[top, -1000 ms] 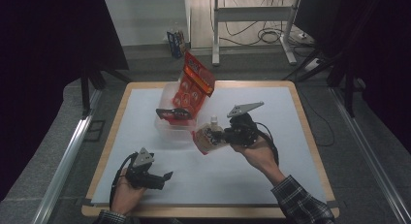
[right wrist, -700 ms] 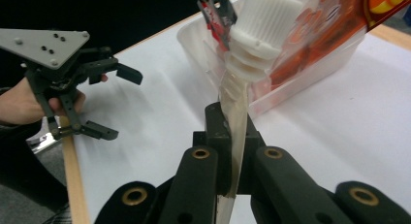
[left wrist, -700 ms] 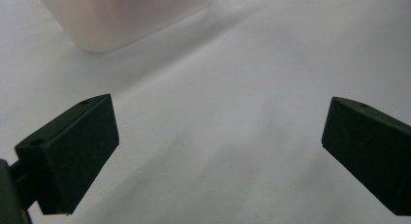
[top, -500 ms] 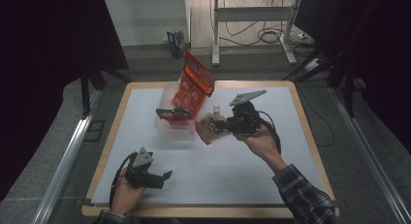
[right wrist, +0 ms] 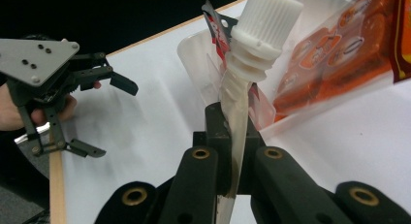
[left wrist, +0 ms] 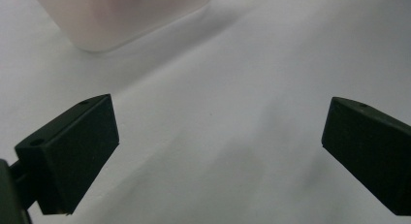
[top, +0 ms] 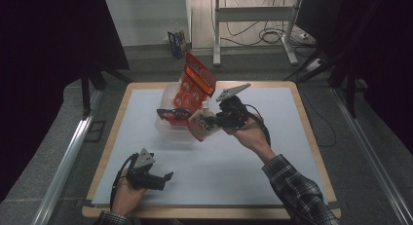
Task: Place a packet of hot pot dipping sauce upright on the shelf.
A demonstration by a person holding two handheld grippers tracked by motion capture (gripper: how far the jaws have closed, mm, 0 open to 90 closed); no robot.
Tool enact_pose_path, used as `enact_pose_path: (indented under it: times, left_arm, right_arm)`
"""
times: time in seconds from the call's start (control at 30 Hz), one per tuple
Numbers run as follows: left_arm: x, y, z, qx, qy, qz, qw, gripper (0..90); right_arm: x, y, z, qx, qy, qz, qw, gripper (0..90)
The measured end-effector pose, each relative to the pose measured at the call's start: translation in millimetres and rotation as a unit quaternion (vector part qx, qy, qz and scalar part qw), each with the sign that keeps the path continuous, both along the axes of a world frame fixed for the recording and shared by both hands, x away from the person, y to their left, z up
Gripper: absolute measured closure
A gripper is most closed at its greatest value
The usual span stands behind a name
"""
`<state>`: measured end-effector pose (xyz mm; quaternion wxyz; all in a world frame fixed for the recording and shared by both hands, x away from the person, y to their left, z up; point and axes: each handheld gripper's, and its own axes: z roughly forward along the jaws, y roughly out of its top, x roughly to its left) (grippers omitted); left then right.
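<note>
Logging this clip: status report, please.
Right gripper shut on spouted pouch, beside clear bin. Left gripper open, empty. Orange bag in bin.

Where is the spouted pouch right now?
The spouted pouch is clamped in the right gripper, mid-table in the high view, just right of the clear bin.

No word, brand, number or sign can be read anywhere. The tall orange-red foil snack bag (top: 196,84) standing in the clear plastic tub (top: 168,125) near the table's far edge carries round white and orange emblems and a darker red band at its top, but the print is too blurred to make out. The small red-and-white printed packet (right wrist: 219,29) in the tub bears marks that stay illegible. The soft beige spouted pouch with a ribbed white screw cap (right wrist: 264,27) shows no legible lettering.
</note>
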<state>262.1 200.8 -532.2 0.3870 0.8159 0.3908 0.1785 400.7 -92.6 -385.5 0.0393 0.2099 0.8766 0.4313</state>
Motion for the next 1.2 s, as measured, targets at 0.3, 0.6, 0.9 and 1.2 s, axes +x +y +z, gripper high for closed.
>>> enact_pose_path:
  times: [0.3,0.6,0.9,1.2]
  left_arm:
    - [0.4,-1.0,-0.7,0.005,0.001,-0.004,1.0,0.0]
    - [0.5,-0.8,-0.7,0.005,0.001,-0.004,1.0,0.0]
    - [0.5,-0.8,-1.2,0.005,0.002,-0.003,1.0,0.0]
    - [0.6,-1.3,-1.4,0.01,0.002,-0.003,0.9999,0.0]
  right_arm:
    - [8.0,27.4,6.5,-0.007,-0.013,0.018,0.9997,88.4]
    - [14.7,50.9,7.5,0.002,-0.006,0.036,0.9993,88.4]
    - [22.5,69.7,-5.2,-0.017,0.013,0.047,0.9987,88.4]
    - [32.0,82.6,-22.2,-0.055,0.017,0.038,0.9976,88.2]
